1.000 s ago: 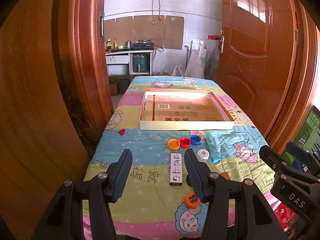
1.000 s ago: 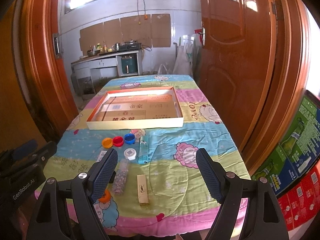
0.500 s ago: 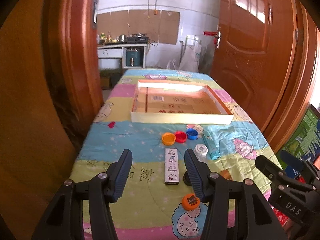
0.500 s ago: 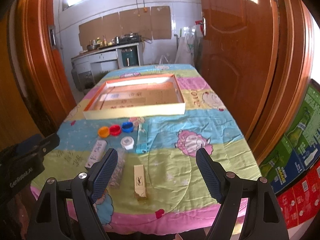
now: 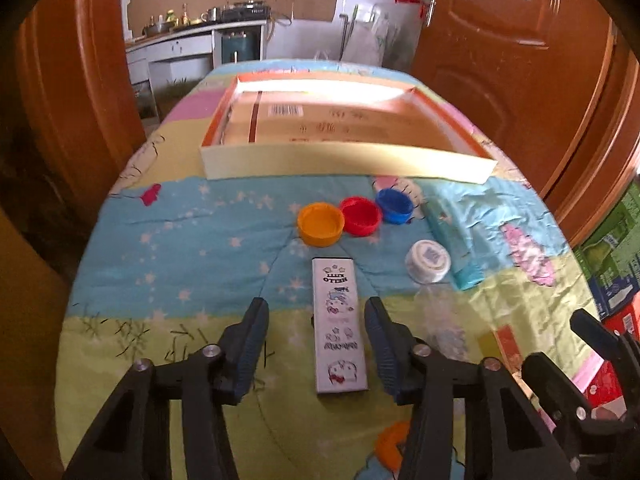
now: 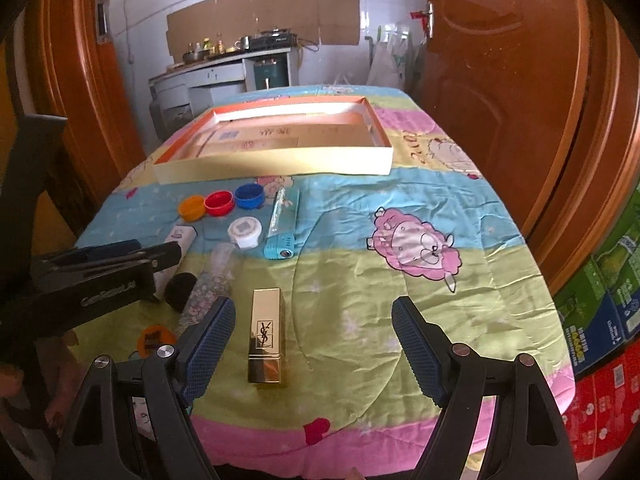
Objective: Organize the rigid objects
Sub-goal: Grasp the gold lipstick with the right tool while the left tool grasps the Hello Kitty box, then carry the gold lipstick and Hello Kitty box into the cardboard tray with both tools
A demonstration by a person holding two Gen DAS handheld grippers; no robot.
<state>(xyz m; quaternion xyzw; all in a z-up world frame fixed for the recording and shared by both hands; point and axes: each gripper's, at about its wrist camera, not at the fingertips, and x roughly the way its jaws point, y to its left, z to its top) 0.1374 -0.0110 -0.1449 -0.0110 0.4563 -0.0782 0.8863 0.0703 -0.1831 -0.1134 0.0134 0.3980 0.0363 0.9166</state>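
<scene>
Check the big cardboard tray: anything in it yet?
Empty. The cardboard tray shows only its printed floor in both views; the caps, tubes and boxes all lie on the cloth outside it.

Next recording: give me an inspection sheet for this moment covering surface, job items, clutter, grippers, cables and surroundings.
Surface: table under a cartoon-print cloth.
Job's things: shallow cardboard tray, empty; orange cap, red cap and blue cap in a row; white cap; teal tube; Hello Kitty box; gold lipstick box; glitter tube.
Clutter: nothing seen.
Grippers: left gripper jaws have just been closing, astride the Hello Kitty box, pads not touching; right gripper open, gold lipstick box near its left finger.
Cables: wires hanging on the far wall.
Surroundings: wooden doors, kitchen counter, stacked cartons.
</scene>
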